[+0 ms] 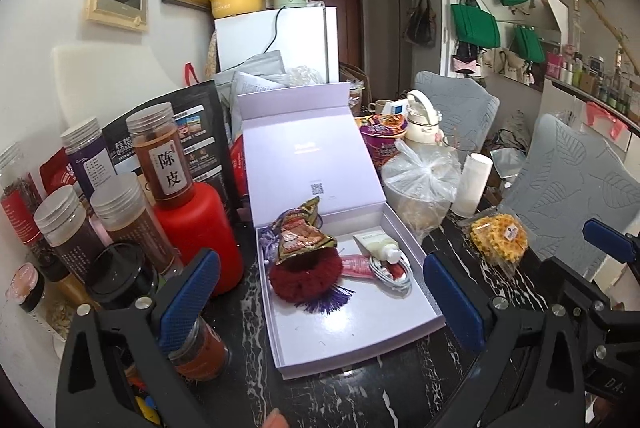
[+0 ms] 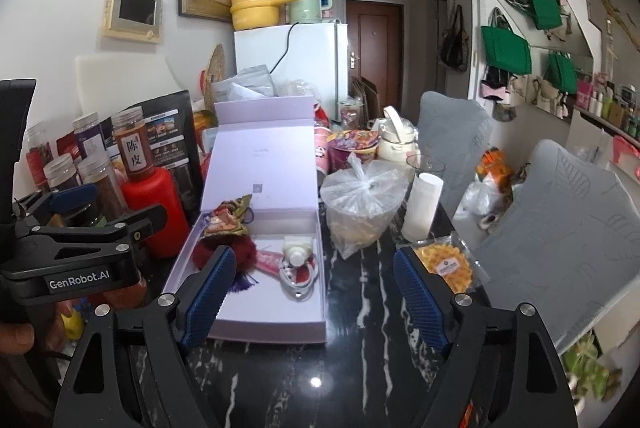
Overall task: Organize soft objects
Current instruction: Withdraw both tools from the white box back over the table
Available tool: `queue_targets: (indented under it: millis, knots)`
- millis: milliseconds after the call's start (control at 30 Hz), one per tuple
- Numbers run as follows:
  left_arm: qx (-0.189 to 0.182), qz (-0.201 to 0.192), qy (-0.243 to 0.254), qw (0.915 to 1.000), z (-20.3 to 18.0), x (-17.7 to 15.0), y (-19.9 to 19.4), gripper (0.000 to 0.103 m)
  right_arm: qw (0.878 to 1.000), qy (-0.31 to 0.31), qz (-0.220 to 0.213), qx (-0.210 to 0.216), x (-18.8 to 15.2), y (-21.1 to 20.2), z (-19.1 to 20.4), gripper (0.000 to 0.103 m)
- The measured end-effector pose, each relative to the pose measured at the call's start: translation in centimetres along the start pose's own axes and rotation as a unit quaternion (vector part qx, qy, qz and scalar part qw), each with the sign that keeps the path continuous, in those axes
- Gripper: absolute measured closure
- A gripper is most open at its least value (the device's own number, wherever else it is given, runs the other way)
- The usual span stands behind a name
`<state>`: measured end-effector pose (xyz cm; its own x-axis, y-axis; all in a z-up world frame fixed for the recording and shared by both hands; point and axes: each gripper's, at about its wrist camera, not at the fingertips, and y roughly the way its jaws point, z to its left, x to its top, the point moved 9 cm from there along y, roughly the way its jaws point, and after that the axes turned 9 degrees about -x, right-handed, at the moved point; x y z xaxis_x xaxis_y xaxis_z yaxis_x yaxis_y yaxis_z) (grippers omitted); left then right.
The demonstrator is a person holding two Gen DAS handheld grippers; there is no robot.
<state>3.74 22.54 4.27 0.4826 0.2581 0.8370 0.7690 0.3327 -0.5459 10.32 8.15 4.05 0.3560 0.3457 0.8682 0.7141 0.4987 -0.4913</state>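
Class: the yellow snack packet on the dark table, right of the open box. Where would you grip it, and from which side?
Grip the yellow snack packet by its clear near edge, coming from the table's near side with the right claw; it lies flat, so its thin edge is the easiest hold.

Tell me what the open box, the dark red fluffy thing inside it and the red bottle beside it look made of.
Open box: likely rigid paperboard, matte pale lilac, with crisp folded edges. Dark red fluffy thing: apparently fur-like fibre, judging by its fuzzy outline. Red bottle: probably plastic, smooth, opaque, with a soft sheen.
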Motion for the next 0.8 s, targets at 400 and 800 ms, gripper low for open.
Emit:
queue_targets:
  millis: [400,800]
  knots:
    - [-0.057,0.009,0.033,0.9978,-5.2,-2.5,-0.6,0.0,0.999,0.029,0.013,-0.039,-3.3,-3.5,-3.5,0.019]
    - [-0.142,0.034,0.07,0.9868,-12.2,-5.3,-0.1,0.0,0.99,0.067,0.026,-0.123,-7.1,-7.5,-9.4,0.017]
